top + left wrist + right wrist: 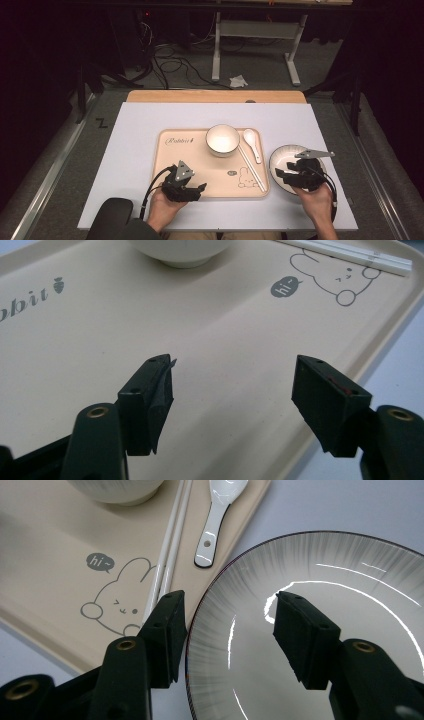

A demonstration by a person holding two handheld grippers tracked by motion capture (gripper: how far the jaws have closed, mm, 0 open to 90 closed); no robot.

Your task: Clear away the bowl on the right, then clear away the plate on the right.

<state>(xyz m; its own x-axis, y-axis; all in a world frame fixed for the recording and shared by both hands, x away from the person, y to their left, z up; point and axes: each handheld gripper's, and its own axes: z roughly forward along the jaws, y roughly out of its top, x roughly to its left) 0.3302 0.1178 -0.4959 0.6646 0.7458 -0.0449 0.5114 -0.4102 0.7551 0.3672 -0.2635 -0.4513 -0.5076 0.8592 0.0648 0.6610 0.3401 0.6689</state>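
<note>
Tabletop seen from the high view: a white board carries a beige tray (172,165) with a rabbit drawing, and I'm working two handheld grippers at its near edge. My right gripper (289,172) hangs over a grey-streaked plate (280,155) that sits on the board just right of the tray, touching or nearly touching its edge. In the right gripper view, its jaws stand apart, one at the plate's left rim, the other over the plate's inside; can't tell if either touches the plate (320,580). My left gripper (192,190) hovers over the tray's near left part, jaws wide apart w/ nothing between them, bare tray (100,340) below. On the tray's far side stands a white bowl (222,138). Right of it lies a white spoon (251,142), bowl end pointing away from me. Pair of white chopsticks (252,170) runs diagonally btw bowl and spoon, toward the tray's near right corner, past the rabbit.
</note>
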